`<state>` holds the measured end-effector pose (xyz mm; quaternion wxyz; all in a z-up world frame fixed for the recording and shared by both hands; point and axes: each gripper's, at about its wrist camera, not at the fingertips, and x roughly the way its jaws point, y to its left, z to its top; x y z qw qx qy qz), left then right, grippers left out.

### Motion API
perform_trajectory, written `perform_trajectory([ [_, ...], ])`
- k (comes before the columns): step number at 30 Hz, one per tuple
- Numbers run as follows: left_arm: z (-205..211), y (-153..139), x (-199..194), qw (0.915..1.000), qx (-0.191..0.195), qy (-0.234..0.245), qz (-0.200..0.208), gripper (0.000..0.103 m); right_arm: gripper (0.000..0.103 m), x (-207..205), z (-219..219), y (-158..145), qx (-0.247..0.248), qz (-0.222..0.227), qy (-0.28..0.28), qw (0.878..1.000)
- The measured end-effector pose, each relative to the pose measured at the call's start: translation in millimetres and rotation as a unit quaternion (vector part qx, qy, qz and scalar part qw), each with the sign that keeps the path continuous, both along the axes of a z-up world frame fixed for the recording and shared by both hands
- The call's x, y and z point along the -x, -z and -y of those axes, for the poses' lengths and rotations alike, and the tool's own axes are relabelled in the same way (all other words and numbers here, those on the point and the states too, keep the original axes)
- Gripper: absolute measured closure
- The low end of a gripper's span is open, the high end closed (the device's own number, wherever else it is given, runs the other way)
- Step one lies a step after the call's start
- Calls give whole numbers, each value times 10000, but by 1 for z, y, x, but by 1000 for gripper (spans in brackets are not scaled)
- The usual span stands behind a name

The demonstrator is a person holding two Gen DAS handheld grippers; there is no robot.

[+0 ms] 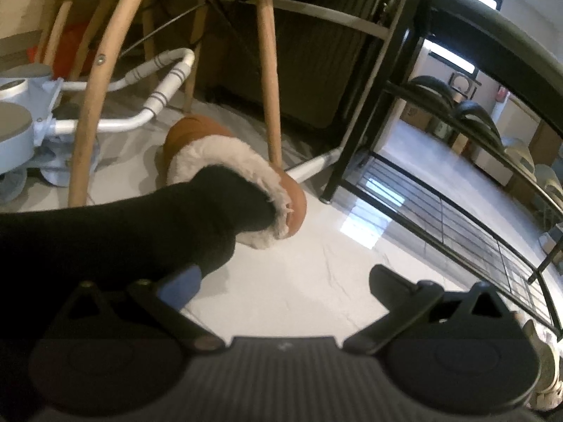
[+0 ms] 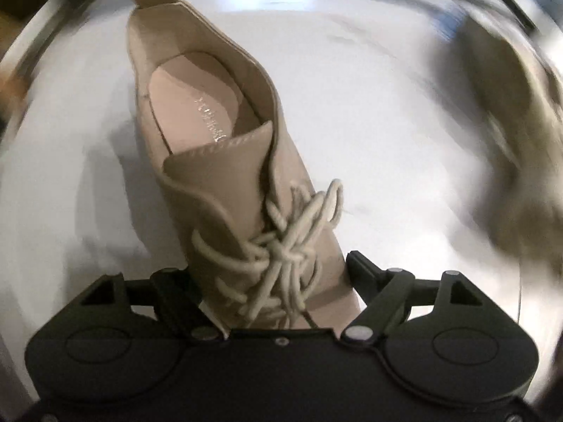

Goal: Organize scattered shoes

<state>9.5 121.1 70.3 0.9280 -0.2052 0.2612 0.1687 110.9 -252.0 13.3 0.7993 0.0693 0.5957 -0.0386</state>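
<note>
Two grippers show. R gripper [image 2: 272, 274] points down over a beige lace-up shoe [image 2: 218, 147] on the white floor [image 2: 369, 123]; jaws apart, shoe between them w/ laces near. L gripper [image 1: 281, 281] jaws wide apart, nothing inside. Far off, a fluffy brown slipper [image 1: 218, 154] on a black-socked foot [image 1: 228, 197].

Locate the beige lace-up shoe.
Right wrist view: the beige lace-up shoe lies on the white floor, its laced front between the right gripper's fingers.
</note>
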Motion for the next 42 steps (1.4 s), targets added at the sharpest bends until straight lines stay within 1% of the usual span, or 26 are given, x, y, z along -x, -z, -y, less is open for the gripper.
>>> perform_trajectory([
  [1,2,0,0,10000,-44,38,19,1,23,3,12,-2,-109,38,422,9990],
  [4,8,2,0,9996,-218,177,66,1,23,11,24,-3,-143,159,1098,9937],
  [5,10,3,0,9993,-272,229,62,1,22,13,24,-3,-105,196,1244,9920],
  [7,13,6,0,9989,-338,329,50,1,19,16,21,-2,16,187,1158,9931],
  [8,14,8,0,9986,-364,376,36,1,13,18,18,0,48,189,1101,9937],
  [10,15,11,0,9982,-408,442,-8,1,12,16,-1,10,58,222,944,9953],
  [12,15,14,-1,9979,-422,487,-49,1,7,20,0,10,-140,271,1030,9942],
  [14,15,17,0,9979,-399,509,-82,1,7,20,-3,7,-397,382,1100,9924],
  [16,15,18,1,9977,-400,542,-101,1,7,32,12,-6,-724,588,1024,9904],
  [17,15,18,1,9975,-394,572,-104,1,5,40,21,-13,-886,757,979,9884],
  [18,16,18,2,9974,-389,603,-106,1,4,58,37,-25,-1136,1077,905,9835],
  [21,20,18,4,9968,-401,679,-155,1,3,103,71,-44,-1366,1845,937,9688],
  [23,26,12,11,9967,-340,721,-158,1,1,121,82,-55,-1363,2188,1027,9607],
  [25,35,5,18,9960,-327,826,-79,1,0,154,117,-63,-1170,2815,1273,9439],
  [26,47,0,21,9941,-400,1008,-28,1,0,172,134,-68,-1045,3142,1475,9320],
  [27,61,-5,21,9909,-483,1255,19,1,0,195,153,-74,-851,3508,1866,9137],
  [28,75,-10,21,9867,-545,1529,72,1,0,216,171,-78,-645,3852,2319,8909],
  [30,110,-21,19,9740,-550,2189,196,1,0,250,204,-82,-182,4385,3471,8288],
  [32,152,-33,12,9569,-351,2872,254,1,0,272,222,-85,268,4566,4217,7829],
  [33,174,-39,8,9465,-239,3207,278,1,0,279,228,-82,555,4562,4517,7647],
  [34,197,-45,5,9350,-140,3531,308,1,0,283,233,-80,768,4551,4736,7502],
  [35,222,-50,1,9233,-88,3825,345,1,0,286,237,-77,774,4533,4858,7434],
  [37,273,-59,-5,8996,-59,4348,397,1,0,298,255,-68,591,4477,5411,7094],
  [38,297,-62,-7,8884,-60,4573,398,1,0,303,263,-64,376,4514,5523,6998],
  [41,359,-64,-10,8588,-89,5107,398,1,0,308,275,-54,53,4551,5635,6895],
  [42,380,-64,-10,8481,-122,5281,402,1,0,310,278,-51,-75,4587,5673,6838],
])
